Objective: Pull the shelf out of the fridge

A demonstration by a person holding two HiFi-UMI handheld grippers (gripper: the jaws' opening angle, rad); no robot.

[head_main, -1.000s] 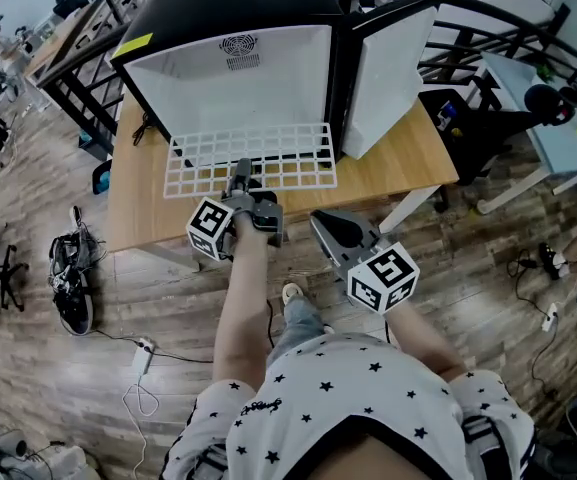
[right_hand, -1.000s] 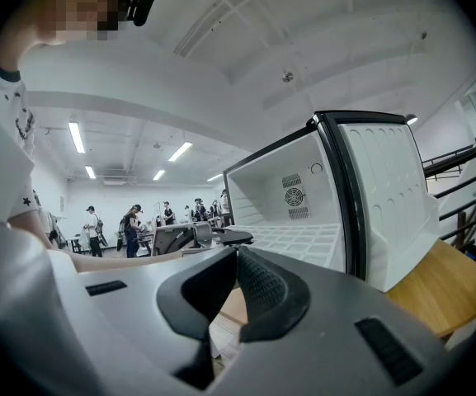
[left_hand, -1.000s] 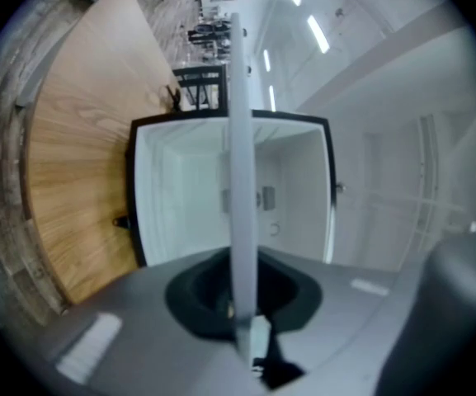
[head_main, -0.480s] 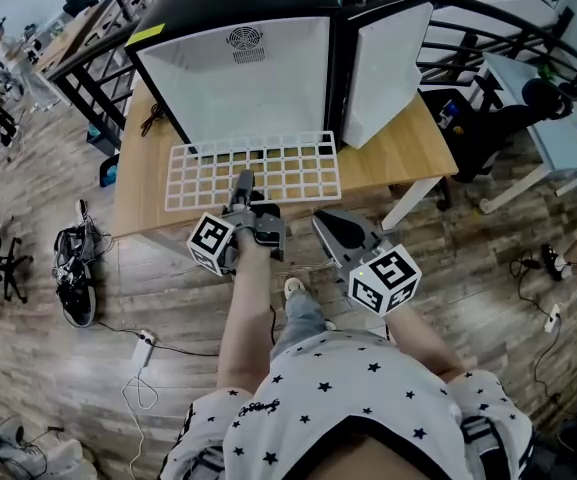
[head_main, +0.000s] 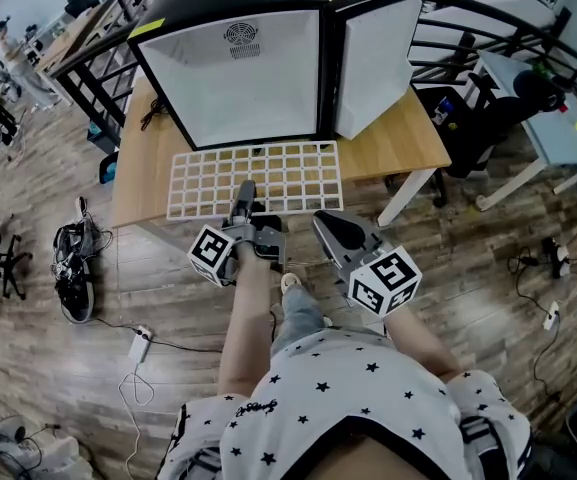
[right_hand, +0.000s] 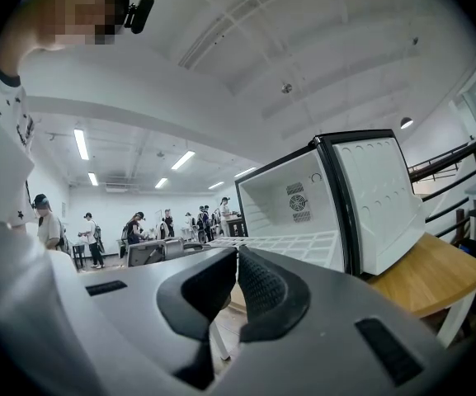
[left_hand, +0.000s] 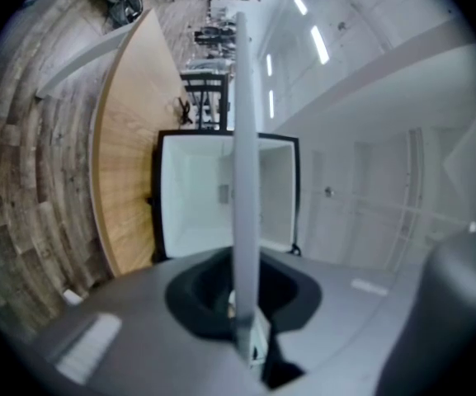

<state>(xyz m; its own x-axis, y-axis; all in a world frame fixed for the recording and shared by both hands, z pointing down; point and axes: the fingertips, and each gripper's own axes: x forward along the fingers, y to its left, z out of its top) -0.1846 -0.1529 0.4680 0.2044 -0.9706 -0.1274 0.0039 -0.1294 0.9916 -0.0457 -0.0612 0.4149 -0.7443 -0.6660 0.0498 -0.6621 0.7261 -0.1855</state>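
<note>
The white wire shelf (head_main: 258, 178) lies flat above the wooden table (head_main: 398, 143), just in front of the black fridge (head_main: 233, 68) with its white inside. My left gripper (head_main: 245, 196) is shut on the shelf's near edge. In the left gripper view the shelf (left_hand: 246, 163) shows edge-on as a white bar running between the jaws of the left gripper (left_hand: 242, 320) towards the fridge (left_hand: 196, 205). My right gripper (head_main: 330, 230) hangs to the right of it, shut and holding nothing. In the right gripper view the right gripper (right_hand: 236, 264) has its pads together, with the shelf (right_hand: 291, 242) and fridge (right_hand: 295, 200) beyond.
The fridge door (head_main: 373, 58) stands open at the right. Black railings (head_main: 468, 28) run behind the table. A black bag (head_main: 73, 268) and a white power strip (head_main: 140, 348) lie on the wooden floor at the left. Several people (right_hand: 139, 225) stand far off.
The left gripper has drawn the shelf towards me, out of the fridge's mouth and over the table's front. The right gripper has stayed where it was.
</note>
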